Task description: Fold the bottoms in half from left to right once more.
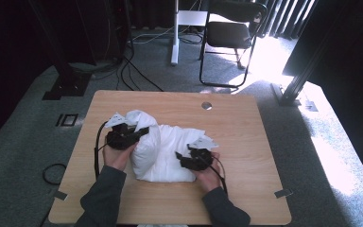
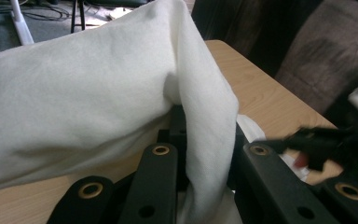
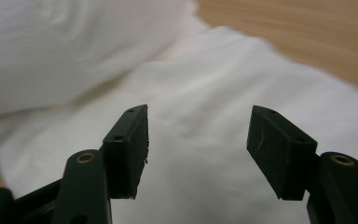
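A bulky white pillow in a white cloth cover [image 1: 168, 149] lies in the middle of the wooden table [image 1: 246, 142]. My left gripper [image 1: 139, 133] is at the pillow's left end, shut on a fold of the white cloth [image 2: 200, 126], which hangs pinched between its jaws and is lifted off the table. My right gripper [image 1: 183, 160] sits at the pillow's near right side. In the right gripper view its jaws stand open [image 3: 196, 149] just above the white cloth [image 3: 205, 93], with nothing between the pads.
A round metal grommet [image 1: 206, 105] sits near the table's far edge. Beyond the table stand a black chair [image 1: 231, 35] and a white post [image 1: 175, 33]. Cables [image 1: 132, 71] run over the grey carpet. The right hand's gripper [image 2: 326, 144] appears blurred in the left gripper view.
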`<state>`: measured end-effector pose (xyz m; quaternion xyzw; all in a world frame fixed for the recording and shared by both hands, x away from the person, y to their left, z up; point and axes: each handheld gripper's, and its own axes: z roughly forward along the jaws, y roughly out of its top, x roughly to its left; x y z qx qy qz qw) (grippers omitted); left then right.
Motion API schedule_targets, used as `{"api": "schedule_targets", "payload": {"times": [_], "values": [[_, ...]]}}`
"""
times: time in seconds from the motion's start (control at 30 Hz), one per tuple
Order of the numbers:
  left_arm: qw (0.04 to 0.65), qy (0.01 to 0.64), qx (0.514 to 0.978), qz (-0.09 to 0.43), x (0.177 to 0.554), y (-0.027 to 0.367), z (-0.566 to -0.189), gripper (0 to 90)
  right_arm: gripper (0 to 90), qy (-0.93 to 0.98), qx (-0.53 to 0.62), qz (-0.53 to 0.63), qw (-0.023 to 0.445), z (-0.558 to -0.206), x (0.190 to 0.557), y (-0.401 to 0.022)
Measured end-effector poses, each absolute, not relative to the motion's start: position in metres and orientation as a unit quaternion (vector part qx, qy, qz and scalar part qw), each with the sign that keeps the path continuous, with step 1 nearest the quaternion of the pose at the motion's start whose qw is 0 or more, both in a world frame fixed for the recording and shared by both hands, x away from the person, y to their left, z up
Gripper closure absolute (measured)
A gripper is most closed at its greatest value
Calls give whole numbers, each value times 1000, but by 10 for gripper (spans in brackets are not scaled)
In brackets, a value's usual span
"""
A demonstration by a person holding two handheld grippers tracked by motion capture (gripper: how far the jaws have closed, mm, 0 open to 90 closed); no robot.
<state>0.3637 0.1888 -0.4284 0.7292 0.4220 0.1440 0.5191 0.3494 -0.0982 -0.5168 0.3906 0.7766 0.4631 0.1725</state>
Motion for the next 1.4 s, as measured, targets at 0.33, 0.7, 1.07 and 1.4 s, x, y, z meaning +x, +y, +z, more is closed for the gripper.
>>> {"api": "schedule_targets", "payload": {"times": [0.33,0.7,1.07,1.4], "values": [[518,416,735,136,368,174,-430,824,335,770,481,380,175,-560,364,-167],[509,397,753,127,370,138,-433,823,336,791,446,373,190,-561,367,-142],[519,379,760,95,369,95,-440,823,367,799,427,380,188,-562,368,-119],[490,359,790,80,376,50,-495,813,336,811,424,362,178,-558,364,-132]]}}
